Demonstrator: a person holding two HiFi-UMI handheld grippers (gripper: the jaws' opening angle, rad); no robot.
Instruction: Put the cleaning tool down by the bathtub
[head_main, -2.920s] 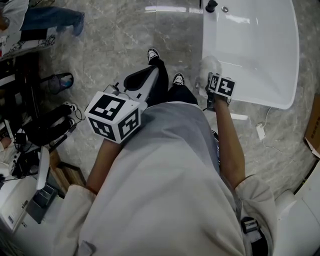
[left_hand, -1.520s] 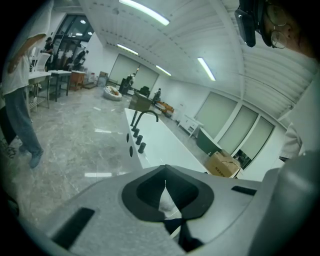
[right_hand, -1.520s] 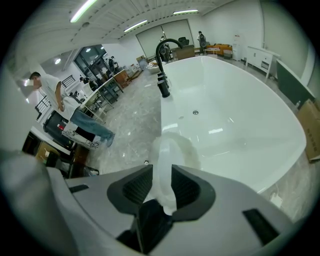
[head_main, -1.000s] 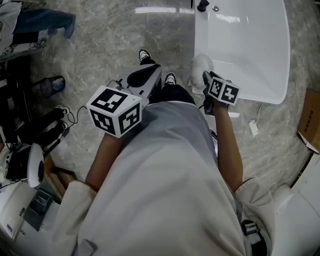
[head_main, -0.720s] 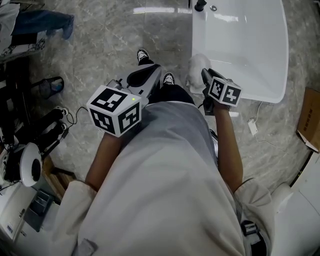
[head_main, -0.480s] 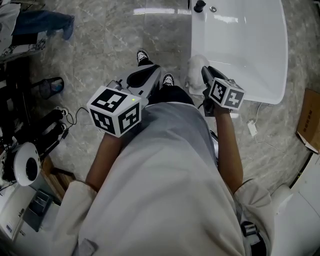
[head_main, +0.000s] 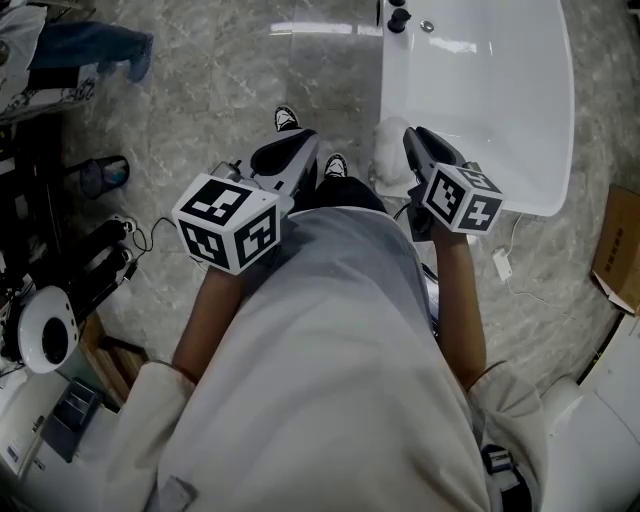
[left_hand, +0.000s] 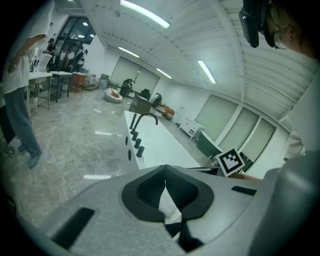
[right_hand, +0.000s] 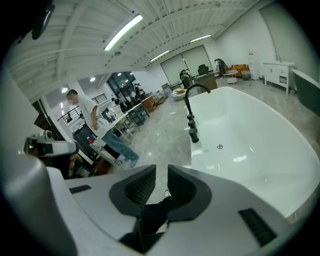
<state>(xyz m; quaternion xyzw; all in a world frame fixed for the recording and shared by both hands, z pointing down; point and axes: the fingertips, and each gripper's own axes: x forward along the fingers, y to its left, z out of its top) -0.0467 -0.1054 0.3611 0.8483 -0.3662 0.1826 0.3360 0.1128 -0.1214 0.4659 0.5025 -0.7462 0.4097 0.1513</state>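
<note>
R gripper (right_hand: 160, 175) fingers apart, empty. White fluffy cleaning tool (head_main: 388, 160) sits just beside bathtub (head_main: 500, 110). L gripper (left_hand: 165, 172) fingers closed.

Nothing readable is turning up anywhere: no words, brands or numbers. The cube (head_main: 228, 222) on the left claw (head_main: 297, 140) and the cube (head_main: 463, 197) on the right claw (head_main: 413, 138) are showing only black-and-white square patterns, not letters.

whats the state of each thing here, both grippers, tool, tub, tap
left gripper: shut, empty
right gripper: open, empty
cleaning tool: lying free beside the bathtub
bathtub: empty, no water
tap: not running
</note>
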